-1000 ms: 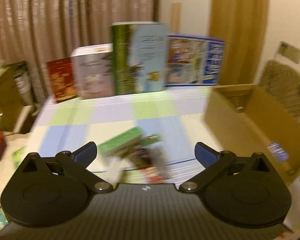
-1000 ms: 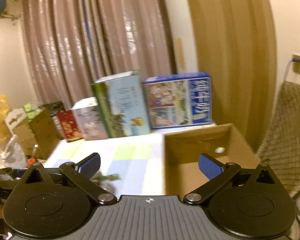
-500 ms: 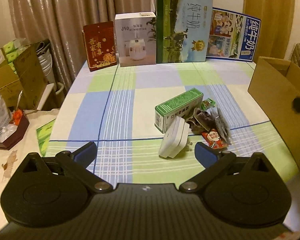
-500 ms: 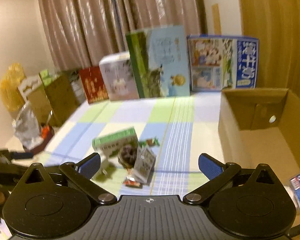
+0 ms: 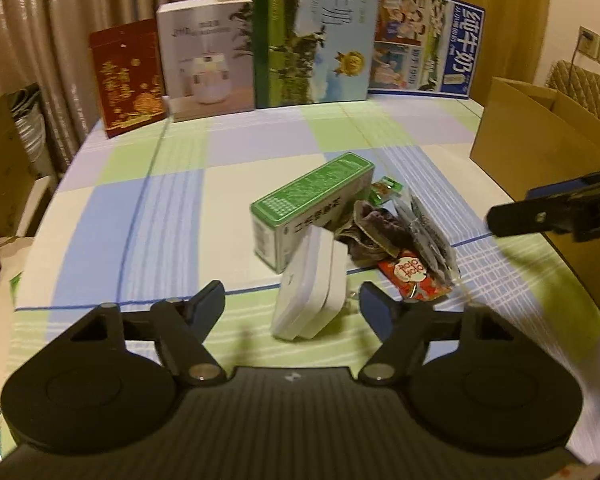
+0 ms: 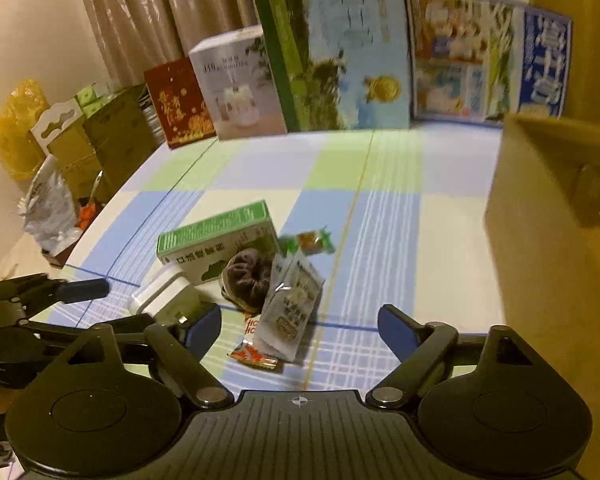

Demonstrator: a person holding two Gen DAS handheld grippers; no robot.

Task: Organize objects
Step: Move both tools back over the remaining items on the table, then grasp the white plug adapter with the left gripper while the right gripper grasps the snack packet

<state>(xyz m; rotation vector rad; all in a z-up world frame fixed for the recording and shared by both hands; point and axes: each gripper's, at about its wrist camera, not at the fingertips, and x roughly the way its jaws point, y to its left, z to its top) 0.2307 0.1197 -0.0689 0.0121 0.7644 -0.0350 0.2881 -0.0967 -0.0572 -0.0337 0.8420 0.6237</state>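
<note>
A small pile lies on the checked tablecloth: a green box (image 5: 312, 208) (image 6: 216, 240), a white plug adapter (image 5: 312, 292) (image 6: 160, 292), a dark scrunchie (image 5: 372, 232) (image 6: 246, 276), clear sachets (image 5: 424, 232) (image 6: 292, 308), a red snack packet (image 5: 412, 276) (image 6: 256, 356) and a green candy (image 5: 386, 190) (image 6: 308, 240). My left gripper (image 5: 292, 308) is open, just short of the adapter. My right gripper (image 6: 300, 328) is open, just short of the sachets. Each gripper shows at the edge of the other's view.
An open cardboard box (image 5: 540, 140) (image 6: 548, 240) stands at the table's right edge. Tall cartons (image 5: 316, 32) (image 6: 332, 52) line the back edge before the curtain. Boxes and bags (image 6: 60, 160) stand off the table's left side.
Both grippers have come down and closer to the pile. The right one has swung left from the cardboard box toward the items. Both have stayed open.
</note>
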